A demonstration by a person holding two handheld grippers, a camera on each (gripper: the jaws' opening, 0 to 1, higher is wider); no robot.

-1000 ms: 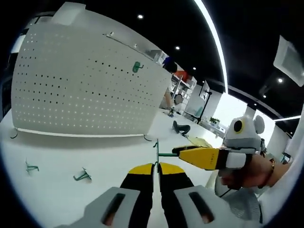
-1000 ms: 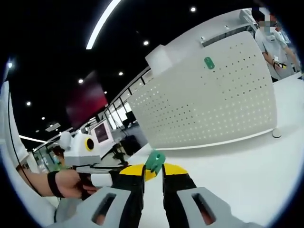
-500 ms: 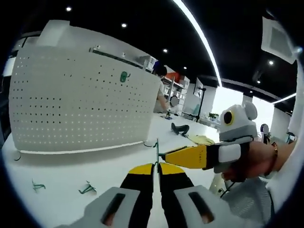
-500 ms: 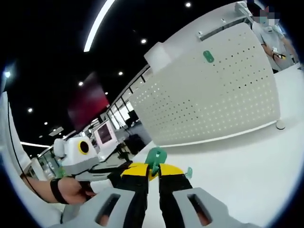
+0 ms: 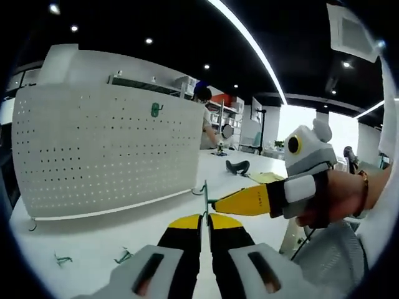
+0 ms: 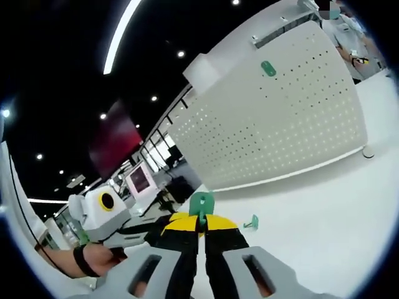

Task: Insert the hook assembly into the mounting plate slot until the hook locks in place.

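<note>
Hook stands upright, green tab uppermost, its long axis running up out of my right gripper, whose jaws pinch it. My left gripper has its jaws pressed together on the thin green wire, facing the white pegboard on the worktop.

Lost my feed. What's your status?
Both grippers shut on green hook assembly. Pegboard ahead, one hook already mounted. Spare hooks on table.

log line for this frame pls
left claw: shut on green hook | right claw: shut on green plate | pegboard: one hook mounted | table: spare hooks
</note>
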